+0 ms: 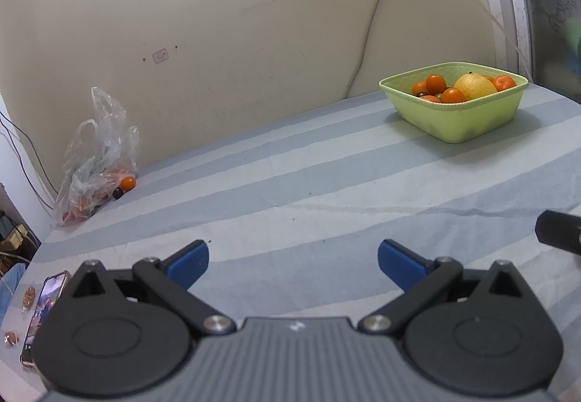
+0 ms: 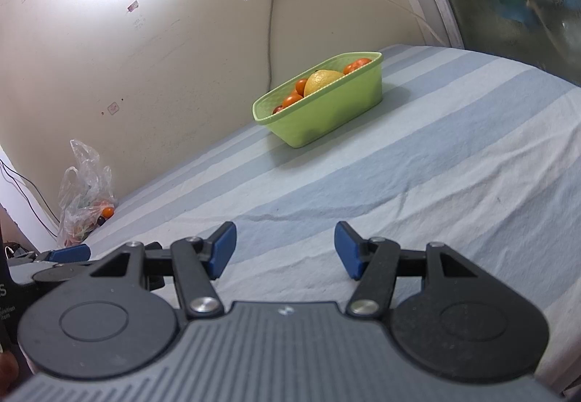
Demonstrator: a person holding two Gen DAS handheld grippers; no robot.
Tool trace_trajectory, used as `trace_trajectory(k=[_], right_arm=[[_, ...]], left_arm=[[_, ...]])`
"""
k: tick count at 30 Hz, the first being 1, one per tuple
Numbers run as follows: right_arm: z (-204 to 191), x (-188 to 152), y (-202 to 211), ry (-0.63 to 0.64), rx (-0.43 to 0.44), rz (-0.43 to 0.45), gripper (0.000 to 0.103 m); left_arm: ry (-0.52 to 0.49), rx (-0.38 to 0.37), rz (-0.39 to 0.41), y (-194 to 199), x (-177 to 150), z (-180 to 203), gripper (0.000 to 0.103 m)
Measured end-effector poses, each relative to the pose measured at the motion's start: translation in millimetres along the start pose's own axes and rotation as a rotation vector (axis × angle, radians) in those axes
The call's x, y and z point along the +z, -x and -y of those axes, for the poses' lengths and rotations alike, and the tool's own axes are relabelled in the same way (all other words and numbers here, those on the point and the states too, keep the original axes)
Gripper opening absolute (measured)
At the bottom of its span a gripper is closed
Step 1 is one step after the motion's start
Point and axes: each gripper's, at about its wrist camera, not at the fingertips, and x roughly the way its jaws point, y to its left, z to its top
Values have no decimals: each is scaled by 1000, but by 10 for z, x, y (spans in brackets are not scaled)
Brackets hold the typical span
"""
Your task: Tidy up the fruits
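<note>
A light green basket (image 1: 472, 119) stands at the far right of the striped cloth, holding a yellow lemon (image 1: 474, 85) and several small orange fruits (image 1: 435, 83). It also shows in the right wrist view (image 2: 326, 111). A clear plastic bag (image 1: 98, 162) with more fruit leans on the wall at far left, with one orange fruit (image 1: 128, 182) and a dark fruit (image 1: 117, 193) at its mouth. My left gripper (image 1: 293, 258) is open and empty, low over the cloth. My right gripper (image 2: 285, 249) is open and empty, well short of the basket.
A blue-and-white striped cloth (image 1: 290, 184) covers the surface against a cream wall. A phone (image 1: 43, 311) and small wrapped items (image 1: 28, 296) lie at the near left edge. A window frame (image 1: 508, 3) rises at right. The left gripper's blue pad shows in the right wrist view (image 2: 69, 253).
</note>
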Motion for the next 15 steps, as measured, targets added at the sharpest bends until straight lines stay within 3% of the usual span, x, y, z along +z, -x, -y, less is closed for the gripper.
trace_trajectory(k=[15], right_arm=[[32, 19, 0, -3, 4, -5, 62]], left_arm=[[-4, 5, -12, -16, -15, 13, 103]])
